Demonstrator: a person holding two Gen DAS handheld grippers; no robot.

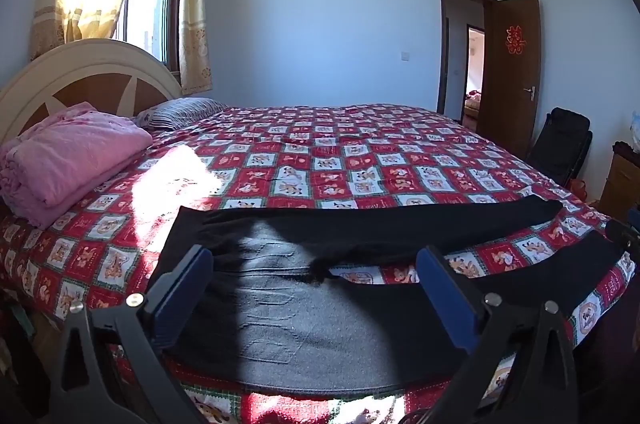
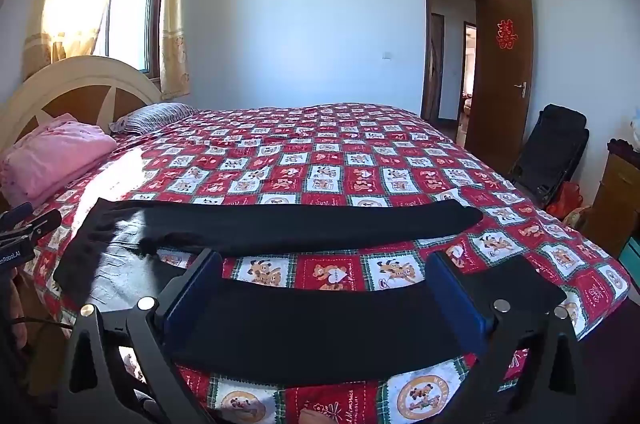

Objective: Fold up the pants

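Note:
Black pants (image 1: 280, 308) lie spread flat on the near edge of a bed, waist to the left, two legs running right. The far leg (image 2: 304, 224) and the near leg (image 2: 320, 324) lie apart with quilt showing between them. My left gripper (image 1: 316, 288) is open, its blue pads either side of the waist and seat area, low over the cloth. My right gripper (image 2: 324, 288) is open over the near leg, near its cuff end. Neither holds anything. The left gripper's edge shows at the left of the right wrist view (image 2: 24, 228).
The bed has a red and white checked cartoon quilt (image 1: 340, 160). A folded pink blanket (image 1: 68, 156) and a striped pillow (image 1: 180, 110) lie by the headboard at left. A black chair (image 2: 548, 152) and a wooden cabinet (image 2: 616, 200) stand at right, by an open door.

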